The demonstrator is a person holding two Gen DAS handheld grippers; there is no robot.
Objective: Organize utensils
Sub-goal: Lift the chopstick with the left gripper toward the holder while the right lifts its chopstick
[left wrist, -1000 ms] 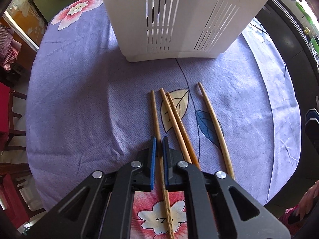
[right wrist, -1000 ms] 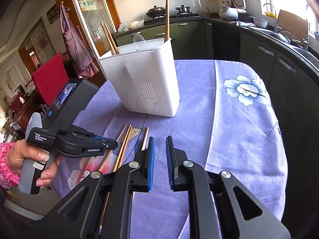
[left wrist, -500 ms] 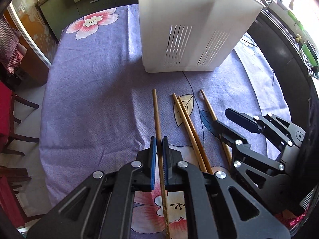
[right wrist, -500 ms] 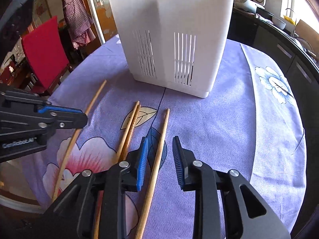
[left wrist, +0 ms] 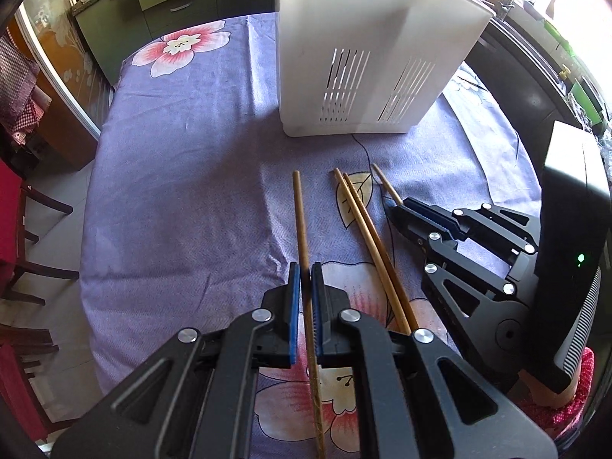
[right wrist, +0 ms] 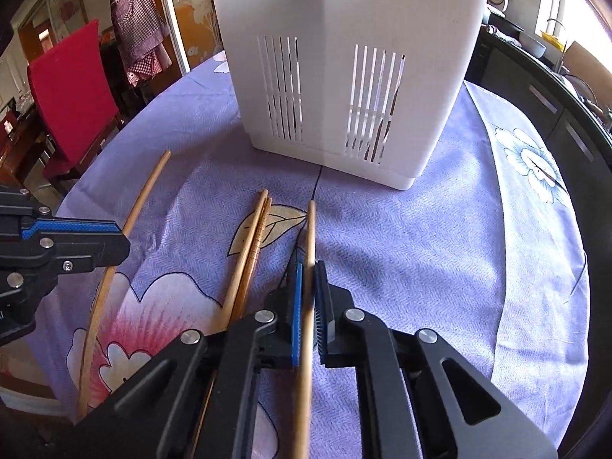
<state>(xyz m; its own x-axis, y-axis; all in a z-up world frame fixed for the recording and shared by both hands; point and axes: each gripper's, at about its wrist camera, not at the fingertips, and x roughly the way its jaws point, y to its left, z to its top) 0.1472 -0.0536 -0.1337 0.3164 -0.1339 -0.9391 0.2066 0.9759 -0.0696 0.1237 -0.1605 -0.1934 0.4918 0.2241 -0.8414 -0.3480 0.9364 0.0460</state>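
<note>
Several wooden chopsticks are on or just above a purple flowered tablecloth [left wrist: 183, 176], in front of a white slotted utensil holder [left wrist: 367, 57], also in the right wrist view [right wrist: 344, 76]. My left gripper [left wrist: 305, 271] is shut on the leftmost chopstick [left wrist: 300, 222], lifted a little off the cloth. My right gripper [right wrist: 309, 267] is shut on the rightmost chopstick [right wrist: 310, 229]; in the left wrist view it [left wrist: 397, 216] sits low over the cloth. A pair of chopsticks [left wrist: 363, 222] lies between them, also in the right wrist view [right wrist: 252, 237].
A red chair [right wrist: 72, 91] stands to the left of the round table. Dark kitchen cabinets [left wrist: 160, 4] and a counter [right wrist: 554, 88] lie beyond it. The table edge [left wrist: 91, 306] is close on the left.
My right gripper has come down over the rightmost chopstick and closed on it. My left gripper has risen with its chopstick, away from the holder.
</note>
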